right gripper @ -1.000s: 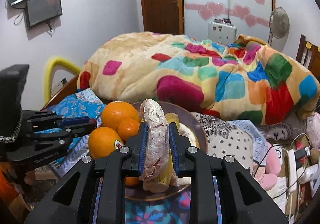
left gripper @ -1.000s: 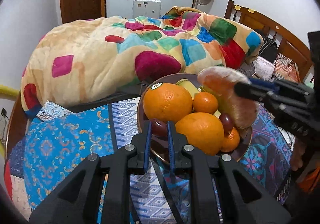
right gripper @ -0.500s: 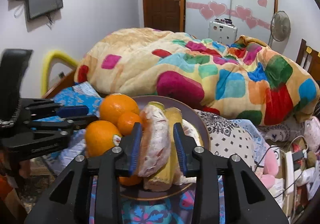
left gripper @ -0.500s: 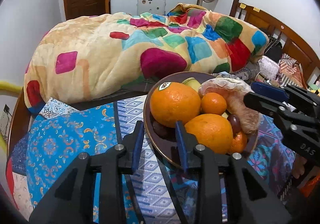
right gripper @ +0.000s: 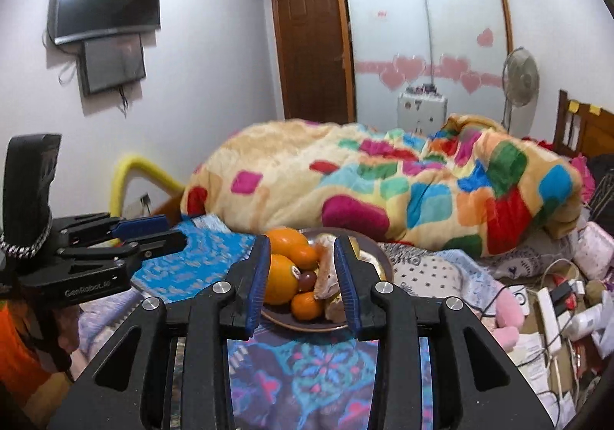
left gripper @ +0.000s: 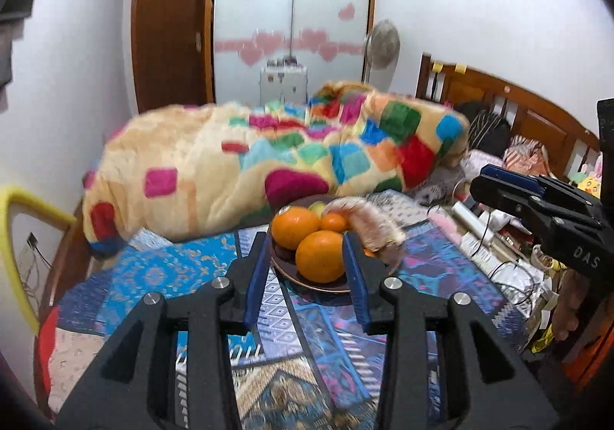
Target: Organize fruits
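Note:
A dark brown plate point(left gripper: 326, 286) point(right gripper: 383, 262) sits on the patterned cloth, heaped with oranges point(left gripper: 320, 256) point(right gripper: 281, 279), a dark grape point(right gripper: 306, 279), a banana and a plastic-wrapped fruit point(left gripper: 374, 228) point(right gripper: 326, 271). My left gripper point(left gripper: 307, 278) is open and empty, held back from and above the plate. My right gripper point(right gripper: 303, 282) is open and empty, also drawn back from the plate. Each gripper shows at the edge of the other's view, the right one point(left gripper: 537, 215) and the left one point(right gripper: 115, 238).
A bed with a bright patchwork blanket point(left gripper: 276, 157) point(right gripper: 383, 180) lies behind the plate. Cables, power strips and clutter point(right gripper: 556, 299) point(left gripper: 495, 253) fill the right side. A wooden headboard point(left gripper: 510, 111), a fan point(right gripper: 520, 75) and a yellow padded bar point(left gripper: 15, 238) stand around.
Both grippers opened wider and pulled back and up from the plate. The right gripper let go of the wrapped fruit, which now lies on the plate.

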Motion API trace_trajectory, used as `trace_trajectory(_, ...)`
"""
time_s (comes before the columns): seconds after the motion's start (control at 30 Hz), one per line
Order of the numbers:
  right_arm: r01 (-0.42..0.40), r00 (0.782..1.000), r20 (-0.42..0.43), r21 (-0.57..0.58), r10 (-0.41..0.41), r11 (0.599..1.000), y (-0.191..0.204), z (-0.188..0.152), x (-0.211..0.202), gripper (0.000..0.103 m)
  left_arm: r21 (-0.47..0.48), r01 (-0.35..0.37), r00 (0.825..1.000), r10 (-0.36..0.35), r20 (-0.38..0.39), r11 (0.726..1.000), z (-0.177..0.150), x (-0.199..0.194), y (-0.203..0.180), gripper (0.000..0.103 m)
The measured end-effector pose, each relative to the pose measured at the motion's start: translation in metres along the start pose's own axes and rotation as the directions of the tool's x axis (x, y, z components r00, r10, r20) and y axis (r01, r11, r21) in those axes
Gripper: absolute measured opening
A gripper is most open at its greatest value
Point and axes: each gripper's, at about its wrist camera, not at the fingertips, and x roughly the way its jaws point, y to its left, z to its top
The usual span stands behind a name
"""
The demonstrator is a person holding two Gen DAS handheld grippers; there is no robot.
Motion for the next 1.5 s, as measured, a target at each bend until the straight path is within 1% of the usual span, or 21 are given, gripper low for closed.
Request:
trace_trajectory(0.07, 0.005, 0.999, 0.037, -0.001, -0.005, 1.000, 0.007, 0.001, -0.021, 0.031, 0.004, -0.010, 0.998, 0.010, 0.066, 1.000, -0.003, -0.034, -0.009, 0.043)
trace_trajectory(0.13, 0.008, 0.997, 0.074, -0.002, -0.008, 1.000, 0.014, 0.003, -0.042, 0.032, 0.005, -0.022, 0.994, 0.021, 0.111, 1.000, -0.003, -0.056, -0.016, 0.045)
trace_trajectory(0.2, 0.014, 0.994, 0.105, -0.004, -0.013, 1.000, 0.022, 0.003, -0.061, 0.032, 0.001, -0.030, 0.986, 0.029, 0.167, 1.000, -0.006, -0.082, -0.023, 0.047)
trace_trajectory(0.3, 0.026, 0.987, 0.158, -0.010, -0.024, 1.000, 0.034, 0.002, -0.088, 0.041, -0.012, -0.045, 0.967, 0.046, 0.249, 0.999, -0.011, -0.121, -0.032, 0.056)
trace_trajectory(0.33, 0.029, 0.985, 0.171, -0.011, -0.027, 1.000, 0.036, 0.001, -0.094, 0.045, -0.017, -0.047, 0.962, 0.050, 0.268, 0.999, -0.012, -0.130, -0.034, 0.059)
trace_trajectory(0.4, 0.043, 0.978, 0.205, -0.012, -0.040, 0.999, 0.043, -0.001, -0.109, 0.050, -0.021, -0.046, 0.956, 0.051, 0.291, 0.999, -0.016, -0.144, -0.037, 0.063)
trace_trajectory(0.47, 0.062, 0.969, 0.241, -0.021, -0.055, 0.998, 0.050, -0.003, -0.122, 0.058, -0.019, -0.049, 0.949, 0.053, 0.309, 0.999, -0.019, -0.159, -0.041, 0.068)
trace_trajectory(0.53, 0.082, 0.959, 0.274, -0.031, -0.071, 0.996, 0.058, -0.004, -0.133, 0.065, -0.013, -0.061, 0.941, 0.062, 0.332, 0.998, -0.023, -0.170, -0.046, 0.069)
trace_trajectory(0.57, 0.089, 0.955, 0.286, -0.034, -0.076, 0.995, 0.061, -0.005, -0.136, 0.069, -0.013, -0.065, 0.938, 0.066, 0.340, 0.998, -0.025, -0.174, -0.048, 0.072)
trace_trajectory(0.6, 0.093, 0.952, 0.296, -0.035, -0.079, 0.995, 0.062, -0.006, -0.140, 0.071, -0.017, -0.067, 0.935, 0.069, 0.348, 0.998, -0.028, -0.179, -0.049, 0.077)
trace_trajectory(0.67, 0.095, 0.947, 0.311, -0.034, -0.080, 0.995, 0.065, -0.008, -0.143, 0.079, -0.031, -0.065, 0.931, 0.072, 0.359, 0.997, -0.032, -0.183, -0.049, 0.084)
trace_trajectory(0.73, 0.096, 0.943, 0.322, -0.029, -0.082, 0.995, 0.067, -0.010, -0.146, 0.084, -0.036, -0.073, 0.923, 0.082, 0.375, 0.997, -0.036, -0.189, -0.050, 0.084)
trace_trajectory(0.8, 0.106, 0.940, 0.330, -0.030, -0.090, 0.994, 0.069, -0.012, -0.147, 0.085, -0.036, -0.086, 0.918, 0.093, 0.385, 0.996, -0.039, -0.191, -0.051, 0.087)
trace_trajectory(0.83, 0.111, 0.939, 0.331, -0.031, -0.095, 0.993, 0.070, -0.013, -0.148, 0.087, -0.036, -0.088, 0.917, 0.095, 0.387, 0.995, -0.040, -0.192, -0.052, 0.089)
trace_trajectory(0.93, 0.114, 0.937, 0.335, -0.020, -0.100, 0.993, 0.073, -0.019, -0.153, 0.100, -0.029, -0.092, 0.915, 0.096, 0.392, 0.995, -0.042, -0.193, -0.054, 0.091)
trace_trajectory(0.97, 0.115, 0.934, 0.341, -0.014, -0.104, 0.993, 0.072, -0.021, -0.153, 0.103, -0.024, -0.098, 0.913, 0.100, 0.395, 0.995, -0.042, -0.193, -0.055, 0.093)
trace_trajectory(1.1, 0.125, 0.930, 0.348, -0.001, -0.116, 0.992, 0.074, -0.026, -0.158, 0.103, -0.023, -0.113, 0.906, 0.113, 0.407, 0.993, -0.045, -0.196, -0.057, 0.102)
trace_trajectory(1.33, 0.139, 0.928, 0.346, 0.019, -0.137, 0.990, 0.070, -0.029, -0.159, 0.103, -0.029, -0.101, 0.909, 0.104, 0.405, 0.994, -0.048, -0.196, -0.056, 0.103)
trace_trajectory(1.5, 0.149, 0.925, 0.350, 0.020, -0.147, 0.989, 0.073, -0.031, -0.162, 0.103, -0.022, -0.114, 0.907, 0.113, 0.407, 0.993, -0.048, -0.194, -0.058, 0.103)
